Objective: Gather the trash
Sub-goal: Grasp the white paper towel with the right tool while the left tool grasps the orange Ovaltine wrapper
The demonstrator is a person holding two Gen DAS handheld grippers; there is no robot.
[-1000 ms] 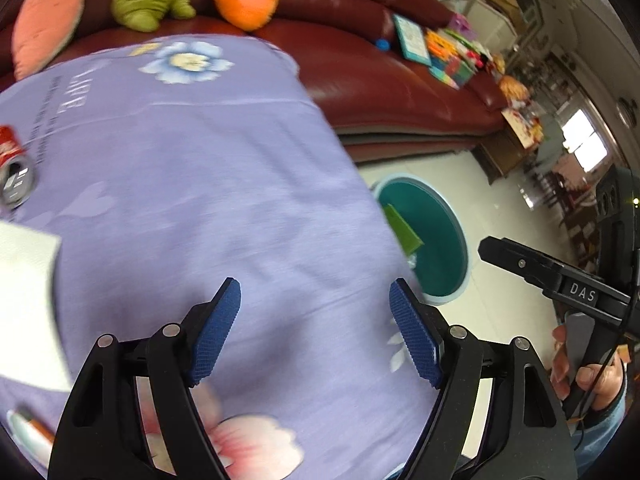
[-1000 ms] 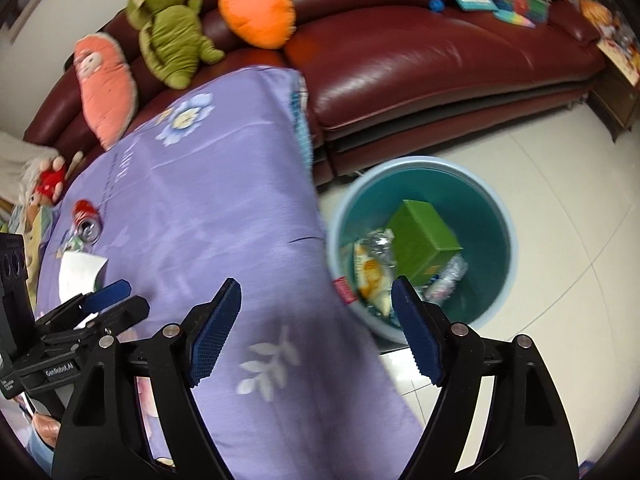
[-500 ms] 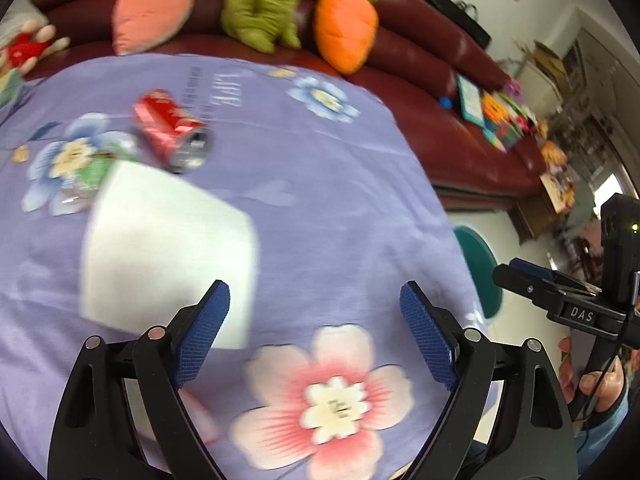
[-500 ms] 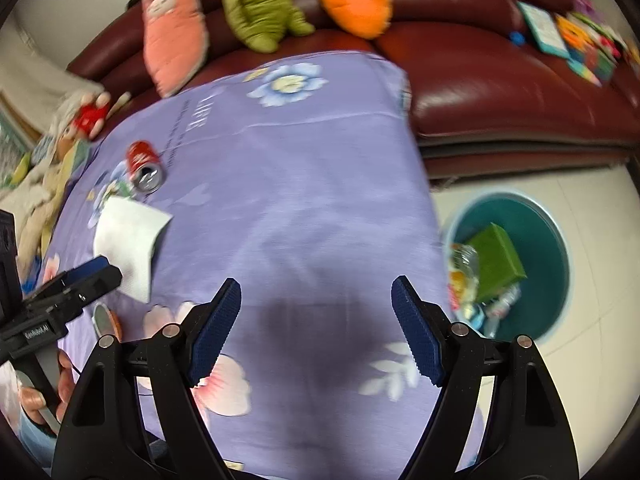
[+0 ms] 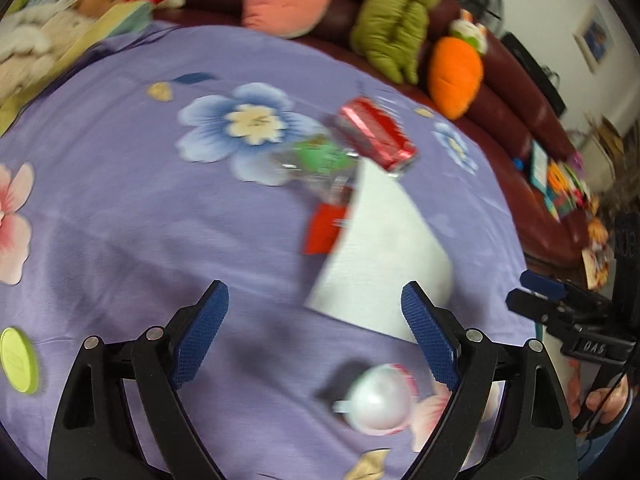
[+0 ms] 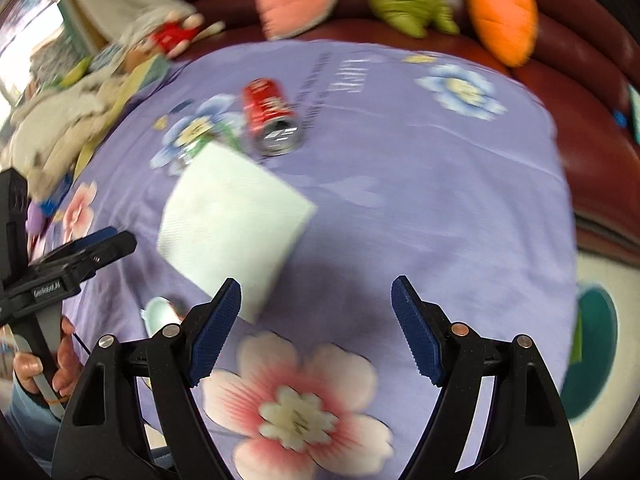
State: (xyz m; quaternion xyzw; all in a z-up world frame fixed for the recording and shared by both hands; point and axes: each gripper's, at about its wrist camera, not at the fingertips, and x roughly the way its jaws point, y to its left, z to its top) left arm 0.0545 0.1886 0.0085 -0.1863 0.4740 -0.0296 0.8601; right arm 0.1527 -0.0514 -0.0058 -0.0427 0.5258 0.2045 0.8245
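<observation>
Left wrist view first: our left claw (image 5: 314,334) hangs wide apart over the purple-clothed desk (image 5: 120,220), nothing gripped. White cup (image 5: 378,398) near 5 o'clock, white napkin (image 5: 380,256) at 1, red can (image 5: 374,132) beyond at 12. Right claw (image 6: 316,320) also spread, empty; teal bin (image 6: 592,352) at 3 o'clock.

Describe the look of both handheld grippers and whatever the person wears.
Both the left gripper and right gripper are black plastic frames with silver rivets and ridged blue pads. White lettering marks each side. The person wears a blue sleeve.
</observation>
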